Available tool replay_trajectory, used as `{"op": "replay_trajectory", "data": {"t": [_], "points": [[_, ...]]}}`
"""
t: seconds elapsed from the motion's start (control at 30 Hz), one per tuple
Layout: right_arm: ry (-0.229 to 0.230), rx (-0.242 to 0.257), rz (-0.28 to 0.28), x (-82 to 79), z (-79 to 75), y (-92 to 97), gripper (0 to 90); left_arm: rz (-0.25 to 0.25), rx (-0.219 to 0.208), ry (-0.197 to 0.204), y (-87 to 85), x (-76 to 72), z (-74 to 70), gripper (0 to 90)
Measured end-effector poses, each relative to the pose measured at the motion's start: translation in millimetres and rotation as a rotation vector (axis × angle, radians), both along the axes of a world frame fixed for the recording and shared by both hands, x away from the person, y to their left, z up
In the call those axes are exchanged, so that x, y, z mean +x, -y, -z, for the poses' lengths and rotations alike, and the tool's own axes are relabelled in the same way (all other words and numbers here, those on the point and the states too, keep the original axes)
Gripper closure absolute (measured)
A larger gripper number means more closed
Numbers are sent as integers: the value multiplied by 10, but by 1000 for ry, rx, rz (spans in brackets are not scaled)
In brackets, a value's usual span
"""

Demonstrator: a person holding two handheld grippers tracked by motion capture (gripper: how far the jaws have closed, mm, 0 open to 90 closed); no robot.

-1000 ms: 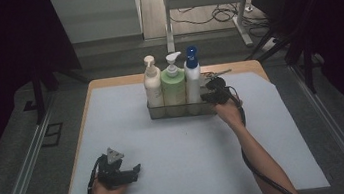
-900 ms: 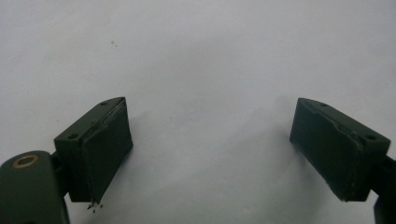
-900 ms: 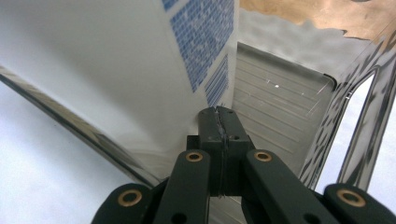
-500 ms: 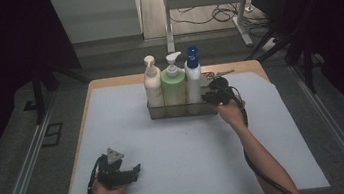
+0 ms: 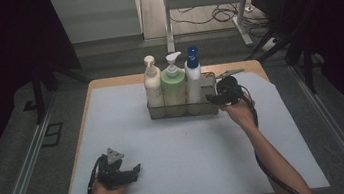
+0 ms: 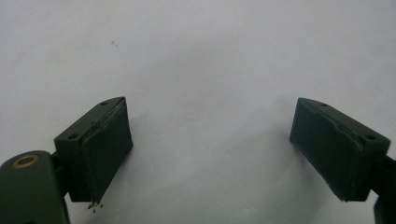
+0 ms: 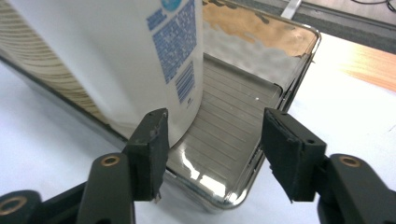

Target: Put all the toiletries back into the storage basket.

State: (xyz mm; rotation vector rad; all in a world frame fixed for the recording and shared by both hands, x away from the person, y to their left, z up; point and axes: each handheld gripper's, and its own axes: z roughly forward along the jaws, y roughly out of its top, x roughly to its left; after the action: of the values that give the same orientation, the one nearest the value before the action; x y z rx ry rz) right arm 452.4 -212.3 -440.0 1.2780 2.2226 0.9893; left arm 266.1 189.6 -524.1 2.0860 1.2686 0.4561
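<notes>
A: At the far middle of the bench (image 5: 129, 133), on its pale grey mat, stood the shiny rectangular metal tray (image 5: 212, 108), long axis running left to right. Three pump bottles upright in it, in a row: cream (image 5: 153, 85), green (image 5: 174, 85), and the white bottle with the blue cap (image 5: 192, 76) rightmost.

B: And the right tool (image 5: 218, 97)?

A: At the tray's right end, close against it. Its own view showed the jaws set wide, holding nothing, straddling the tray's near right corner (image 7: 243, 186); the left pad (image 7: 152, 149) sat in front of the foot of the white bottle (image 7: 140, 60), the right pad (image 7: 289, 154) outside the tray's end wall. The empty stretch of tray floor lay between them.

B: So the tray lay ahead of the jaws?

A: Ahead and slightly below, corner pointing into the gap. My judgement: the rim or the bottle could be taken from there; I could not tell which was meant.

B: Left tool (image 5: 119, 173)?

A: Near the front-left edge of the bench, well apart from the tray, jaws wide over bare mat (image 6: 205, 70), idle. The right hand was clearly the nearer one.
</notes>
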Motion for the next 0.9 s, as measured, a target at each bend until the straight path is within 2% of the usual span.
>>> {"op": "replay_trajectory", "data": {"t": [0.27,0.6,0.9], "points": [[22,-8,-37,-151,-86,60,324,0,0,0,0,0,0,122],[15,-5,-84,-357,-138,168,241,0,0,1,1,-1,0,122],[19,-61,-127,-577,-114,261,132,0,1,1,1,-1,0,123]]}}
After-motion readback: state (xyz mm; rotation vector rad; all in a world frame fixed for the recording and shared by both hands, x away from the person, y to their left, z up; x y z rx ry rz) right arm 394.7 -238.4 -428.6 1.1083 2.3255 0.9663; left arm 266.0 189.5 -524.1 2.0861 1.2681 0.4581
